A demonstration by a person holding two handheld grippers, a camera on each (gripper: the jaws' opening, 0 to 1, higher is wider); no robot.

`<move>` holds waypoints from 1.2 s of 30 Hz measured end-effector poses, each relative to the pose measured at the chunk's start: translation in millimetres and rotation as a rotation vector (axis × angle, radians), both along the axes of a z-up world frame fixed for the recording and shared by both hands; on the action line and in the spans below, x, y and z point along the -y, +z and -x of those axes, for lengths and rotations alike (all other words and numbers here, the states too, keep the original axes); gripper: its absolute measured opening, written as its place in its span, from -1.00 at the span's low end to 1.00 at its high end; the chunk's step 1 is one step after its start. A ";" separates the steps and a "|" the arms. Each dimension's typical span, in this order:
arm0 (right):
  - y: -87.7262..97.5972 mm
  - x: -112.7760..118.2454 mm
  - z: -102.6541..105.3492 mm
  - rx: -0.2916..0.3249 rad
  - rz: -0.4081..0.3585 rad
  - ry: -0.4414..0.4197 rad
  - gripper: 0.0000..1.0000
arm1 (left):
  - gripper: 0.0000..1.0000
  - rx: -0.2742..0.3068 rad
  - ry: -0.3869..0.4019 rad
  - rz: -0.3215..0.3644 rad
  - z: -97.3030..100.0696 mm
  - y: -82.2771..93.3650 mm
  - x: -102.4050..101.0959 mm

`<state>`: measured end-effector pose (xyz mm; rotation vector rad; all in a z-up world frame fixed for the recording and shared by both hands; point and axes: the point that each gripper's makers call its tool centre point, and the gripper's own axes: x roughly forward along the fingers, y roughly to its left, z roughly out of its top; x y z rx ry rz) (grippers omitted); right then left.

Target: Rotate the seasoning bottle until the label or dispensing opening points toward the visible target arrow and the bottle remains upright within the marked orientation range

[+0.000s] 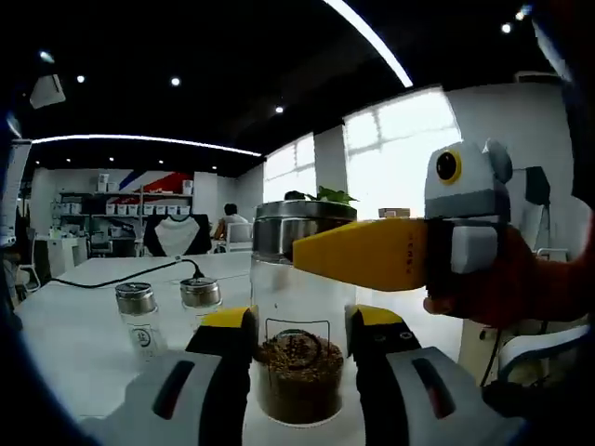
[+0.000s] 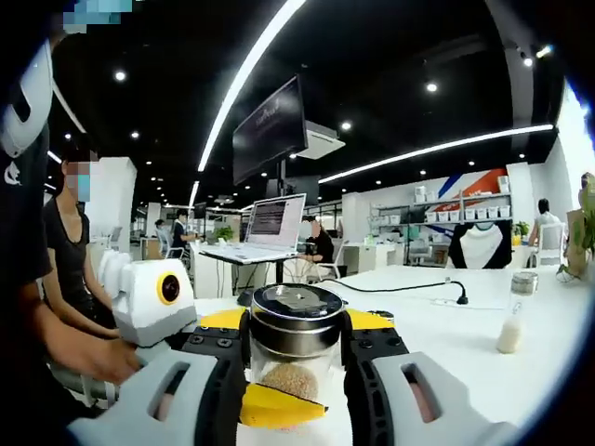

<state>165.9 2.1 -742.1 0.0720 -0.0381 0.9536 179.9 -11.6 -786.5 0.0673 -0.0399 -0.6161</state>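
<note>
Seasoning bottle — clear glass jar, metal lid, brown granules in the lower part, a dark outlined label facing the left gripper view. It stands upright on the white table, pinned from two sides. Left gripper: jaws narrow, flanking the lower body, apparently in contact. Right gripper: closed about the bottle just under the lid; in the left gripper view its yellow jaw crosses the neck. Step in hand, as I judge it: the turning itself, both tongs engaged. No target arrow is visible to me, so progress cannot be judged. Next move calls for a level twist, one grip easing, no tipping. Nearby — two small shakers, black cable.
</note>
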 end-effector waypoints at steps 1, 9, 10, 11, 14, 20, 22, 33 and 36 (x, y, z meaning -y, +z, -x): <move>-0.2 -0.7 -0.2 -0.007 -0.018 -0.013 -0.24 | -0.12 0.011 0.022 -0.009 -0.5 0.8 -0.6; -9.1 -11.5 -6.1 -0.037 0.029 -0.112 -0.21 | -0.12 0.019 0.216 -0.117 -2.7 -9.5 -8.3; -9.2 -11.2 -4.7 -0.026 0.043 -0.106 -0.22 | -0.12 0.002 0.188 -0.077 -2.8 -9.7 -7.3; -6.8 -11.8 -3.7 0.021 0.066 -0.084 -0.23 | -0.12 -0.004 0.161 -0.036 -2.5 -7.9 -5.2; -1.5 -9.1 0.2 0.065 0.093 -0.029 -0.24 | -0.12 0.007 0.062 0.002 1.3 -3.0 2.2; 12.6 0.0 8.5 0.064 0.012 0.106 -0.24 | -0.12 0.023 -0.152 0.101 10.9 7.6 12.0; 11.1 3.5 6.9 0.058 0.003 0.107 -0.24 | -0.12 0.027 -0.158 0.060 10.3 5.9 14.1; -9.8 -8.8 -5.4 -0.066 -0.054 -0.034 -0.21 | -0.13 0.058 0.142 -0.095 1.2 -10.1 -5.6; -15.0 -10.1 -9.4 -0.119 -0.071 -0.034 -0.21 | -0.13 0.040 0.146 -0.098 -0.1 -14.4 -7.7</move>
